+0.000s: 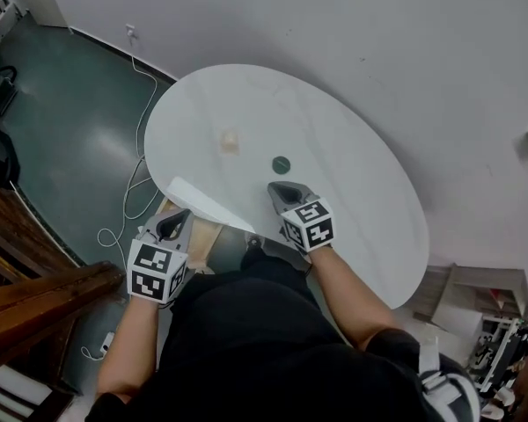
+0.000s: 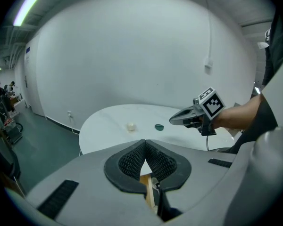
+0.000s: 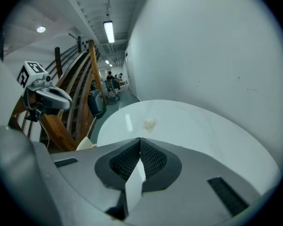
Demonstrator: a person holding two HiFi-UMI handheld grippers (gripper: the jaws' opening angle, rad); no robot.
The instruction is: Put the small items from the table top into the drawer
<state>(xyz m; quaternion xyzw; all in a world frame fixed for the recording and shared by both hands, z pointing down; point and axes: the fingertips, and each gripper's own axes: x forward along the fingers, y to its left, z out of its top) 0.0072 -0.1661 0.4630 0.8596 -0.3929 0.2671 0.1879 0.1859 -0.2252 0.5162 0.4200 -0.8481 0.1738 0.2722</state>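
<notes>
both shut and empty, my right claw (image 1: 280, 190) hangs over the tabletop (image 1: 361, 148) near the green disc (image 1: 282, 163) and pale lump (image 1: 230, 141), likely to pick one, while my left claw (image 1: 172, 223) waits by the drawer (image 1: 206, 236).

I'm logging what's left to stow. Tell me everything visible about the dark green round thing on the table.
The dark green disc is small, round and flat-looking, material unclear. It lies on the white oval table, right of a pale beige item. Nothing touches it; the shut right gripper hovers just short of it.
</notes>
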